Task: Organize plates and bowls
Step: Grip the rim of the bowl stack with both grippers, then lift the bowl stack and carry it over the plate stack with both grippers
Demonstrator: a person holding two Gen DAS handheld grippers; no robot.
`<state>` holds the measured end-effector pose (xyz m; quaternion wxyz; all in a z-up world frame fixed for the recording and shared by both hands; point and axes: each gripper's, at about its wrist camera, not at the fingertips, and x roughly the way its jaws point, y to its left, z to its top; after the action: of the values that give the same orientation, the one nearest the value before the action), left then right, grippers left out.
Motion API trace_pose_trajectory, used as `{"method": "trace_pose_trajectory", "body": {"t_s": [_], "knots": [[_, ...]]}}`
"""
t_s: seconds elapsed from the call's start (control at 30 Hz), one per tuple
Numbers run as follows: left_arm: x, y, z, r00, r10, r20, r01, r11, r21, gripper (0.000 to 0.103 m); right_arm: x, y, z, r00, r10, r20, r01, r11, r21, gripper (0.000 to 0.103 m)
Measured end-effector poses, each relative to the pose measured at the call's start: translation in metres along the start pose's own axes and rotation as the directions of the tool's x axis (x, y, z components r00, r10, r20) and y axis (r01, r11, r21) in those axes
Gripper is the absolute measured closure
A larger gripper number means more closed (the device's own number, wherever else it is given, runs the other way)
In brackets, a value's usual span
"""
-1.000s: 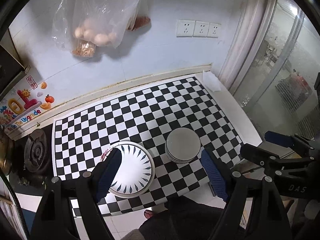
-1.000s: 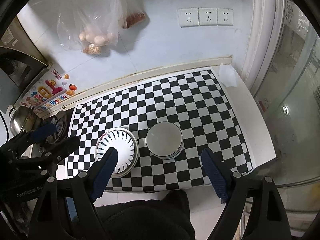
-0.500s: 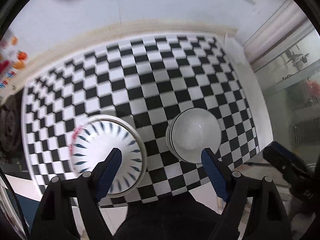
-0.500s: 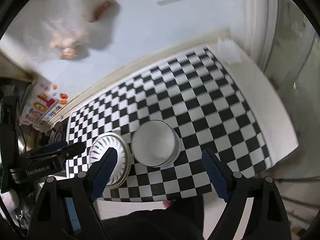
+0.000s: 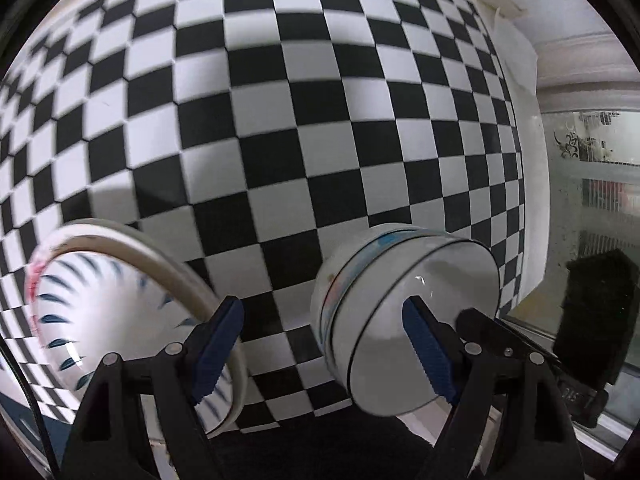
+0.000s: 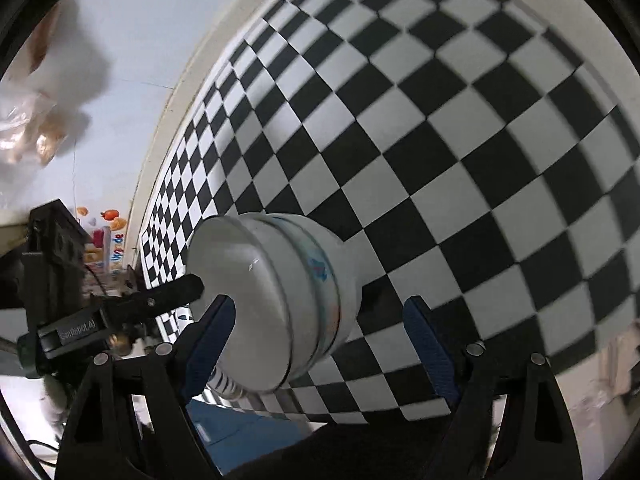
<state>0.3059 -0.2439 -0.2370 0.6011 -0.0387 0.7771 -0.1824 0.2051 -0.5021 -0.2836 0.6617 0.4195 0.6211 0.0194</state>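
Observation:
A stack of white bowls [image 5: 404, 304] stands on the checkered mat near its front edge; it also shows in the right wrist view [image 6: 276, 300]. A white plate with blue petal marks [image 5: 116, 320] lies to its left on another plate. My left gripper [image 5: 324, 348] is open, low over the mat, one finger over the plate and one over the bowl stack. My right gripper [image 6: 320, 340] is open around the right side of the bowl stack, its left finger over the bowl's mouth. The left gripper shows in the right wrist view [image 6: 120, 312].
The black-and-white checkered mat [image 5: 280, 100] covers the counter. A glass door [image 5: 588, 200] stands to the right of the counter. The white wall [image 6: 132, 40] with a hanging bag [image 6: 24, 120] is behind. Stickers [image 6: 108, 232] mark the wall at the far left.
Both grippers have dropped from high above the counter to close over the dishes. The bowls and plate have not moved. Both grippers remain open.

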Motion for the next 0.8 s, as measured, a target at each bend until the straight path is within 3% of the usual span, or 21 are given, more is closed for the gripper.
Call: {"method": "trace_pose_trajectory", "body": {"t_s": [0.2,0.37,0.5,0.6,0.8], "knots": [[0.026,0.004,0.012,0.992,-0.097,-0.083,0.093,0.995,-0.046,0.024,0.034,-0.005,0.012,0.996,0.051,-0.074,-0.049,0.998,0.024,0.022],[0.036,0.003,0.015,0.991,-0.089,-0.097,0.086,0.996,-0.035,0.024,0.054,-0.011,0.014,0.989,0.078,-0.125,-0.074,0.997,0.035,0.034],[0.045,-0.001,0.015,0.986,-0.115,-0.118,0.113,0.993,-0.024,0.032,0.060,-0.022,0.021,0.986,0.088,-0.138,-0.082,0.995,0.049,0.043],[0.047,-0.002,0.016,0.981,-0.160,-0.109,0.158,0.987,-0.031,0.043,0.065,-0.033,0.022,0.985,0.091,-0.150,-0.083,0.995,0.054,0.050],[0.042,-0.005,0.013,0.987,-0.145,-0.070,0.146,0.989,0.001,0.044,0.068,-0.051,0.022,0.979,0.143,-0.146,-0.131,0.988,0.087,0.052]]}}
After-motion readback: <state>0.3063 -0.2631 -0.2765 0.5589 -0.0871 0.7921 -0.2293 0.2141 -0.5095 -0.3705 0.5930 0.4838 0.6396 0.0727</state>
